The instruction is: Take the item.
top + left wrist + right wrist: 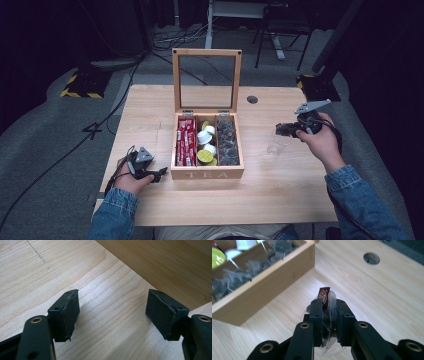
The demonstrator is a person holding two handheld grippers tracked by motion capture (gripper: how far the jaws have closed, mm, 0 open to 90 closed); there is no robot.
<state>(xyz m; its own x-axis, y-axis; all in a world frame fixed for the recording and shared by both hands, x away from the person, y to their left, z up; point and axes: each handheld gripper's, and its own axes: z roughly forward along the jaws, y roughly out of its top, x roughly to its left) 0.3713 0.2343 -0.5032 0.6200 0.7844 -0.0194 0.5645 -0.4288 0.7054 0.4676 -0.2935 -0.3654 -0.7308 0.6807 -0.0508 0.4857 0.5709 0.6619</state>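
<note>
From the high view, a light wooden table [260,195] fills the middle, with an open wooden tea box [207,172] at its centre, the glass-paned lid [206,80] standing upright at the box's 12 o'clock edge. The box has three compartments: red packets [185,142] in the left one, white and yellow-green capsules [206,145] in the middle one, dark clear-wrapped tea bags [227,141] in the right one. Your left gripper [159,173] rests on the table at the box's 9 o'clock side, near its front corner, pointing toward it. Your right gripper [281,130] is at the box's 3 o'clock side, apart from it and pointing toward it, with a small dark bundle at its tip. A round hole [252,99] sits in the table toward 1 o'clock from the box.

In the left gripper view, your left gripper [112,312] has its jaws standing wide apart with only bare table [110,322] between them. The box's wooden side wall [170,262] crosses the frame at 1 o'clock, just ahead of the jaws.

In the right gripper view, your right gripper [329,307] has its jaws closed tight on a clear-wrapped tea bag [332,298], whose dark red tag [323,296] sticks up between them. The tea bag is held over the table, near the box's outer wall [264,293], which lies at 10 o'clock. More wrapped tea bags [234,278] lie inside that box, and the round hole [371,258] is at 1 o'clock.
</note>
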